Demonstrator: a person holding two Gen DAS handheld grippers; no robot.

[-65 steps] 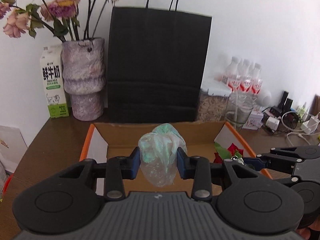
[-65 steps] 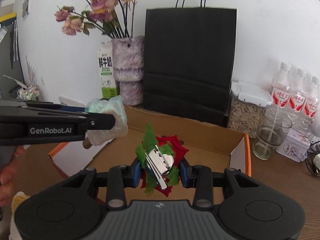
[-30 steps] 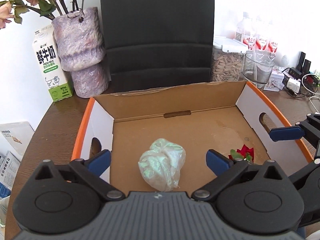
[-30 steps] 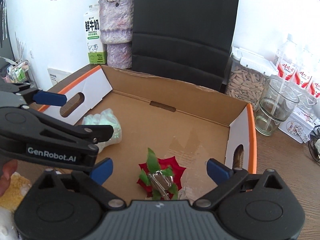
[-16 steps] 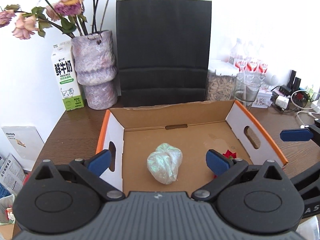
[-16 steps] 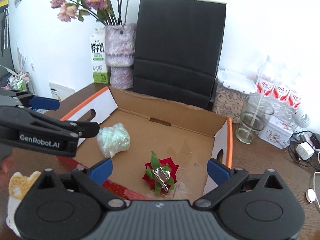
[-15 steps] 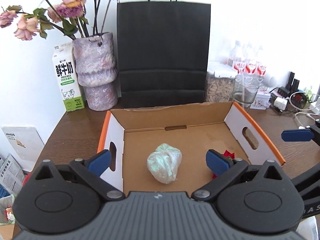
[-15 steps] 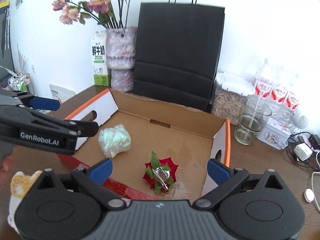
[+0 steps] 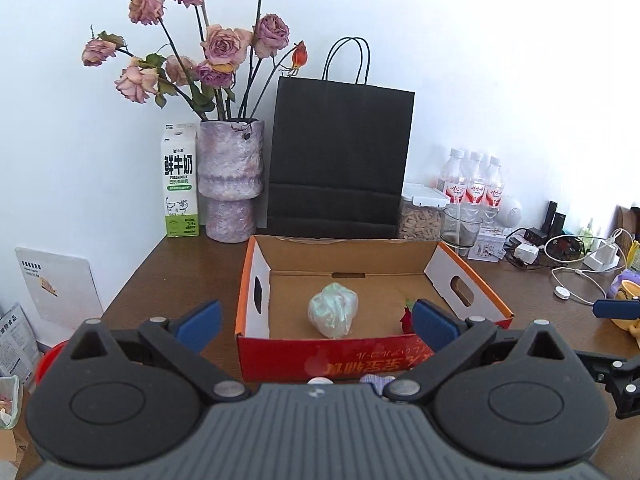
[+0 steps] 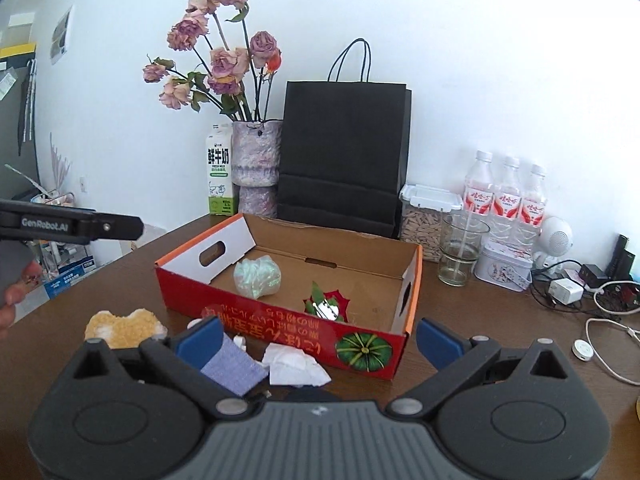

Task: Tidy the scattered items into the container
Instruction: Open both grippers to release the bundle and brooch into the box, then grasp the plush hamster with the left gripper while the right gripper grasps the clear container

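Looking past your right tongs [image 10: 318, 340], spread wide and empty, the crumpled white tissue [image 10: 294, 368] and the flat lilac cloth [image 10: 234, 370] lie just ahead on the worktop [image 10: 460, 360], against the cardboard box [image 10: 280, 326]. Your left tongs [image 9: 316, 326], equally wide and empty, sit farther off. Soft things; pinch low.
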